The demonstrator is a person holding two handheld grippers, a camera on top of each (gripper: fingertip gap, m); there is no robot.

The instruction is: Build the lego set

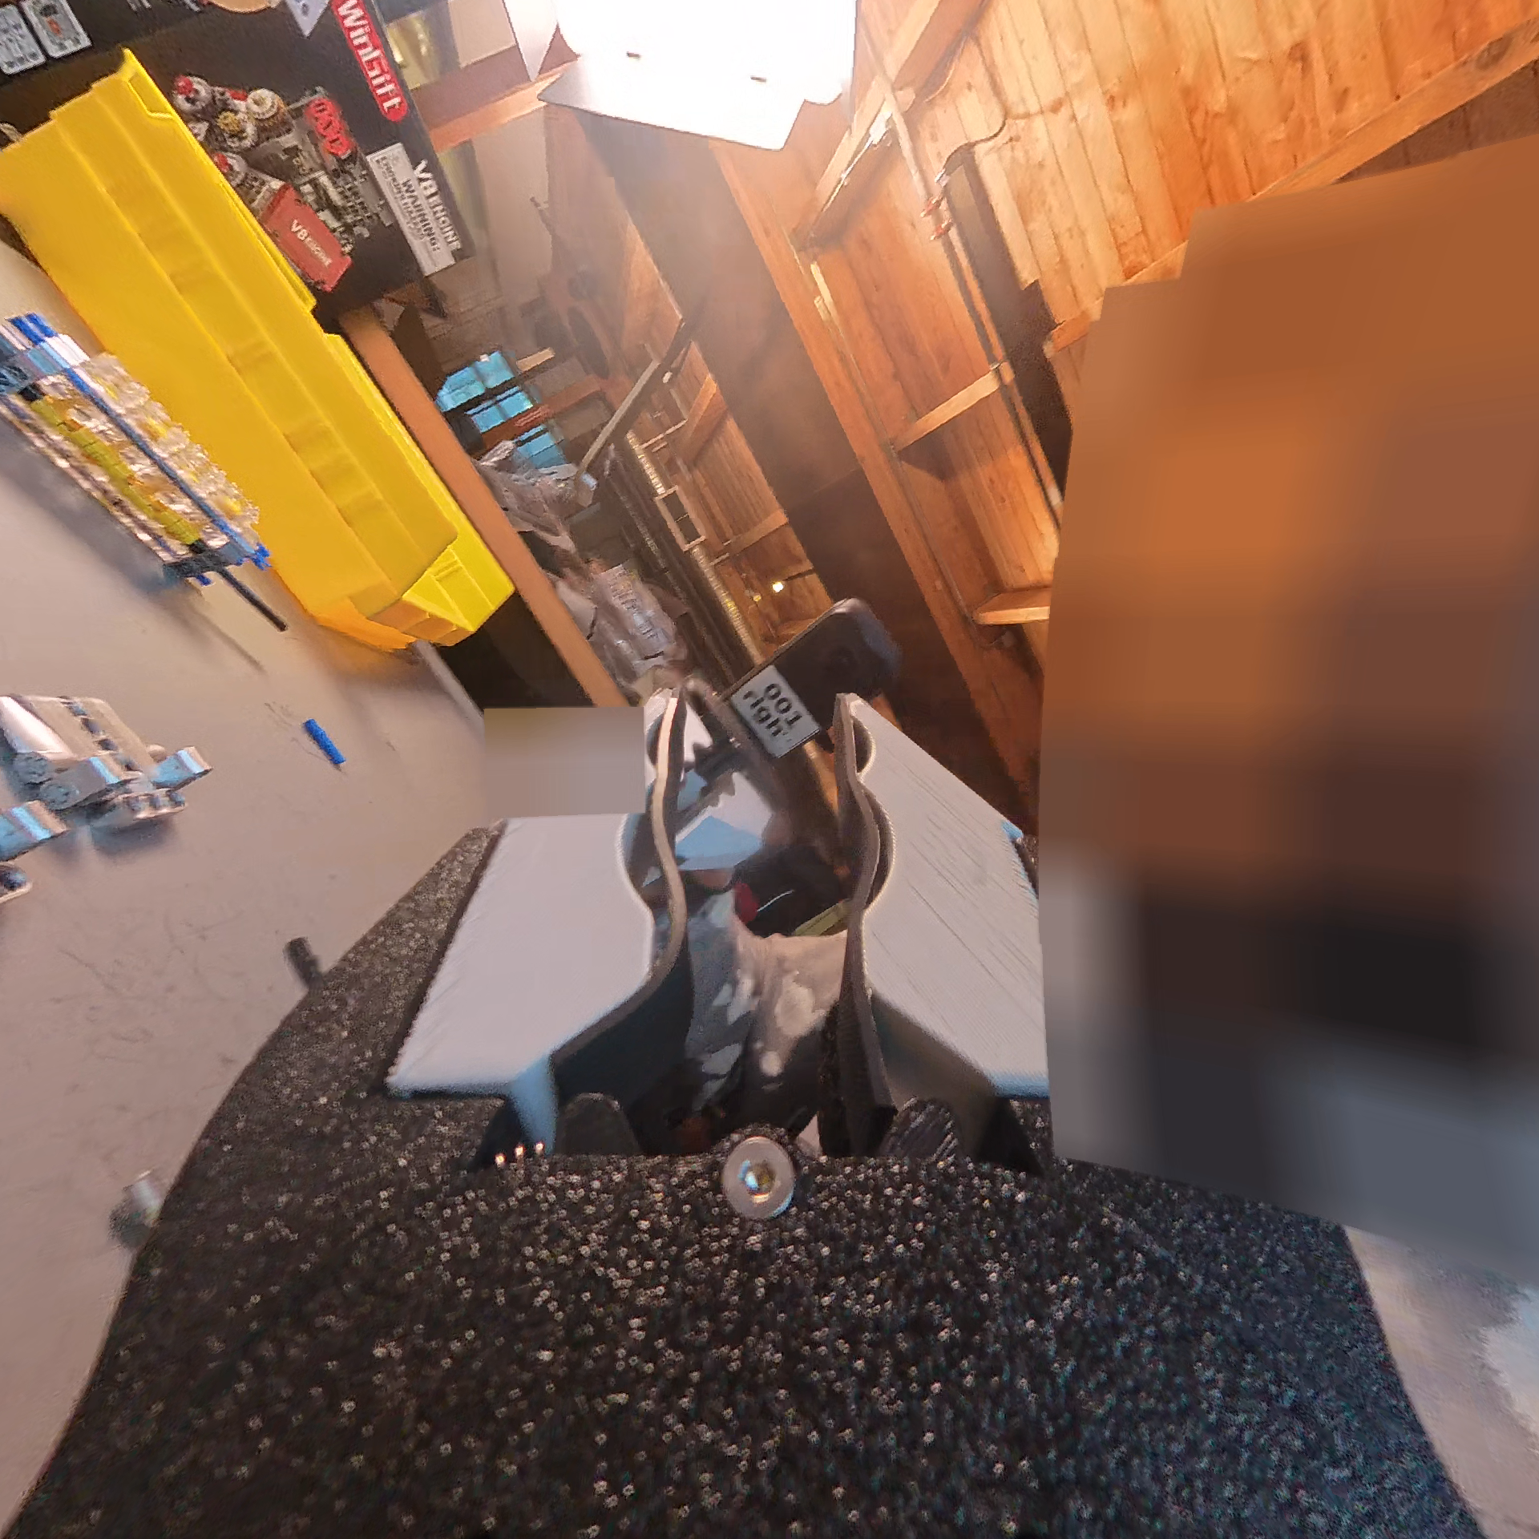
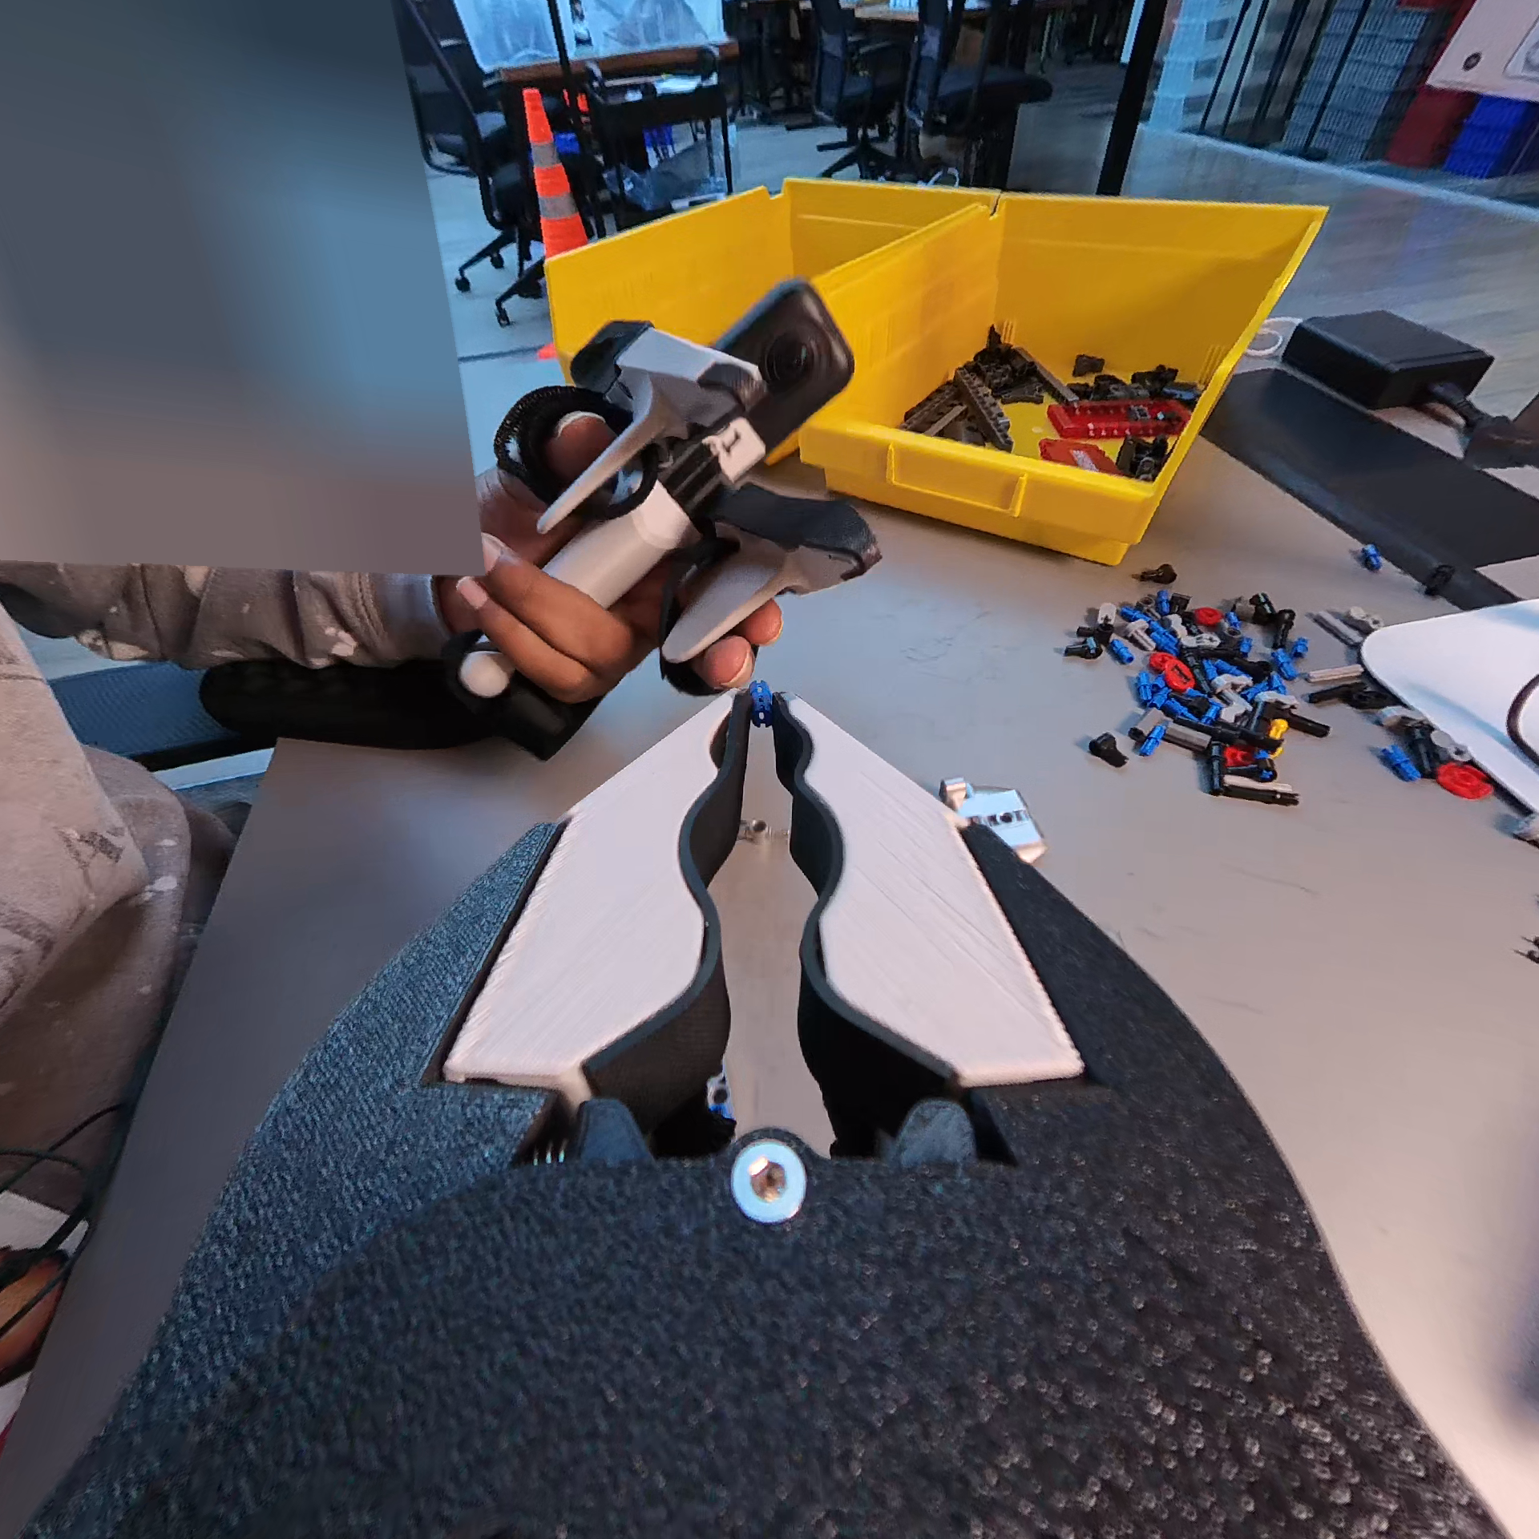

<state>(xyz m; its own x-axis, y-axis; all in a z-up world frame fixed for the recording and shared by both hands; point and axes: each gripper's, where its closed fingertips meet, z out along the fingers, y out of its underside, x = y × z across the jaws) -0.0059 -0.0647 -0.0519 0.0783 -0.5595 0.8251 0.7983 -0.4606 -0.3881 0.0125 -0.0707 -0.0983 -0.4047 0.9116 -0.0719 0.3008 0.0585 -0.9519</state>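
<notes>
The right tongs (image 2: 759,706) are almost closed and pinch a small blue pin (image 2: 759,698) between the very tips, above the grey bench (image 2: 958,633). The left tongs (image 1: 762,708) have a clear gap between the fingers and nothing is held there; they are lifted and tilted, pointing partly away from the bench toward the right device.

As a judgement only: one pin is already picked up, and it is not yet joined to any other piece. The pile of small parts (image 2: 1207,691) lies loose on the bench, well apart from the pin.

The right wrist view shows the person's hand (image 2: 583,616) around the handle of the left device, just beside the pin, and the yellow bin (image 2: 958,483) with dark and red pieces inside. The left wrist view does not show the held pin. It shows instead a half-built grey and blue assembly (image 1: 117,450) lying beside the yellow bin, a smaller grey piece (image 1: 92,766), and one more blue pin (image 1: 325,741) alone on the bench.
</notes>
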